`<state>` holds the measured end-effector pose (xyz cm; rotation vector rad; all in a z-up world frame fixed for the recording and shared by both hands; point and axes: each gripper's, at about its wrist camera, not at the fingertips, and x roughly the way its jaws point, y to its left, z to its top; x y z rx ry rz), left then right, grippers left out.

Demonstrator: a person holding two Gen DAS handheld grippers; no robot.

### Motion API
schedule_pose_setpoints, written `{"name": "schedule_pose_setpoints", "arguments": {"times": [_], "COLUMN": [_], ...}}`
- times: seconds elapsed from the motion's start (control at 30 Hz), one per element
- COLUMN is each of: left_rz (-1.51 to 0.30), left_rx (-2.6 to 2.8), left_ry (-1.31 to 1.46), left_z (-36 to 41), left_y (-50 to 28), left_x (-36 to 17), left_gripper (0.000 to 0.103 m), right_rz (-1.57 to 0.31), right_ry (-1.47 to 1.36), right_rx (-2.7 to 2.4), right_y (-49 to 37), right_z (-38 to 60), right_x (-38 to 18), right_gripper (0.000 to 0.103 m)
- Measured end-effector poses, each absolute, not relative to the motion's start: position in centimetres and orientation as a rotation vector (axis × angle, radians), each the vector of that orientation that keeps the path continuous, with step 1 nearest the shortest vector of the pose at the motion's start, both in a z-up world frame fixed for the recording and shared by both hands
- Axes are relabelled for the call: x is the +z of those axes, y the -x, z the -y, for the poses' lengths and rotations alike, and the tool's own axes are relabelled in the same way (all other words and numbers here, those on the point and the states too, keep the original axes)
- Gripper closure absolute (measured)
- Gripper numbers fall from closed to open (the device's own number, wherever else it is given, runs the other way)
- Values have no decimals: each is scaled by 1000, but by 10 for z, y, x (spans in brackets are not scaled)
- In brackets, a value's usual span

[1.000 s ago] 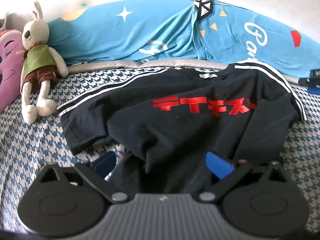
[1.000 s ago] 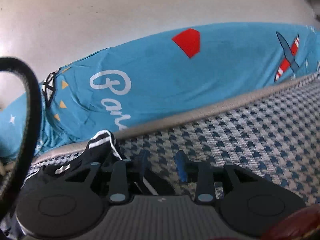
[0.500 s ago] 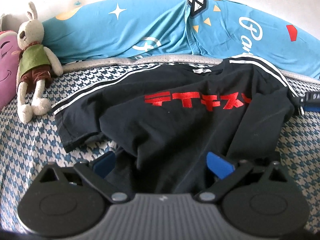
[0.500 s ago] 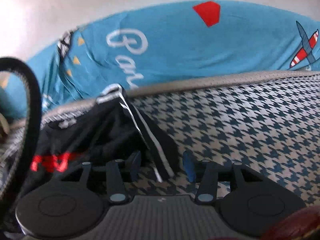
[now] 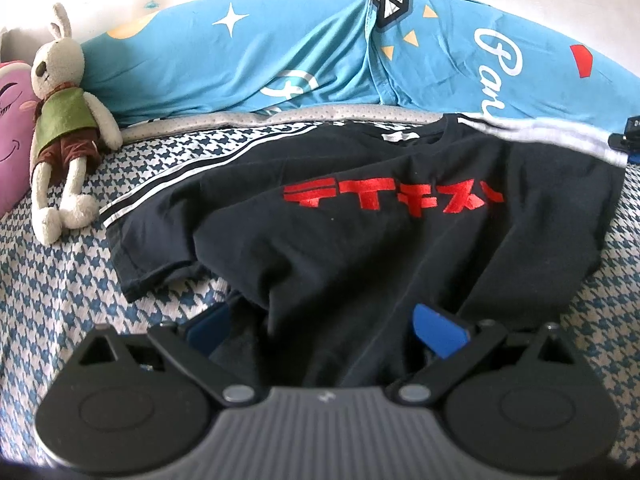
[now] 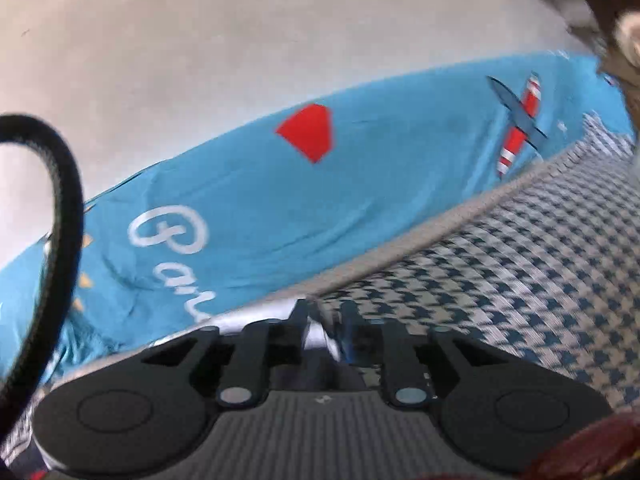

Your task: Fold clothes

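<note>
A: Where is the black T-shirt [image 5: 360,240]?
B: Spread on the houndstooth bed [image 5: 52,280], hem between the left gripper [image 5: 324,322]'s spread fingers.
A: The right gripper [image 6: 326,334]?
B: Its jaws have just been closing, pinching the striped sleeve [image 6: 316,336].

both grippers share one build: the left gripper [image 5: 326,320] and right gripper [image 6: 326,330] have black linkage arms with silver pivot screws, round black discs at each near corner, a ribbed grey body and blue finger pads [image 5: 440,330]. a black cable [image 6: 66,216] loops at left.
</note>
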<state>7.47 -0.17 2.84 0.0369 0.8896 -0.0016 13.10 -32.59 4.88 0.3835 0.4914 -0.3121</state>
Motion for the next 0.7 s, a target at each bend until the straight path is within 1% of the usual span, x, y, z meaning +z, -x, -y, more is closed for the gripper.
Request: {"name": "schedule_pose_setpoints", "arguments": {"times": [0.17,0.27,0.4,0.47,0.5,0.53,0.7], "left_rz": [-886,-886,-875,-869,-866,-863,-853], "left_rx": [-1,-11,-6,0,3,7,23], "left_ry": [-26,-21,-13,-6,-2,1,-1], "left_z": [0,0,-4,-6,-8,-9,-15], "left_y": [-75,-74,-74,-74,-73,-73,-72], "left_x": [31,32,36,38,39,40,42], "left_gripper": [1,1,1,1,1,1,1], "right_rz": [-558,-652,-733,-758,-772,-786,-841], "right_ry": [-411,-424,-468,-543,-583,-623,-701], "right_rx": [-285,-263,-221,-194,-186,-179,-122], "right_y": [-125,-117,-103,-94,-91,-87,-75], "right_z": [334,335,326,324,323,322,302], "right_x": [47,41,35,32,30,28,21], "right_gripper": [79,77,75,68,60,55,54]}}
